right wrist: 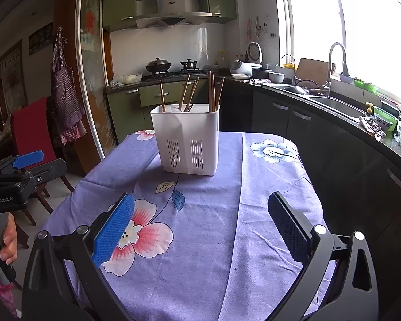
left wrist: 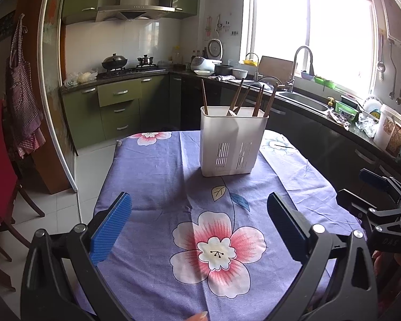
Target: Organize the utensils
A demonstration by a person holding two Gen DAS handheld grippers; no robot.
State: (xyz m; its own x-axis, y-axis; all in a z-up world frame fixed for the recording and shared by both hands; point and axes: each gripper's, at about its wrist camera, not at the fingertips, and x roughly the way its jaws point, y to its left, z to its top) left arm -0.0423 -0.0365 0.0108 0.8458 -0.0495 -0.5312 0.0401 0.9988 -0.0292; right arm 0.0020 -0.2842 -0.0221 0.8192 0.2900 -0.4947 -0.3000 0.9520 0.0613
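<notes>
A white slotted utensil holder [left wrist: 231, 141] stands upright at the far middle of the table; it also shows in the right wrist view [right wrist: 187, 140]. Several brown chopsticks [left wrist: 259, 100] [right wrist: 211, 91] and a white spoon stand in it. My left gripper [left wrist: 200, 214] is open and empty, held above the purple floral tablecloth [left wrist: 157, 176] at the near side. My right gripper [right wrist: 200, 214] is open and empty, also near the front of the cloth [right wrist: 254, 200]. Each gripper shows at the edge of the other's view: the right one [left wrist: 382, 200] and the left one [right wrist: 26, 160].
A red chair [right wrist: 32, 131] stands left of the table. A dark counter with a sink [right wrist: 334, 104] and dishes runs along the right under the window. A stove with pots [right wrist: 159, 67] is at the back.
</notes>
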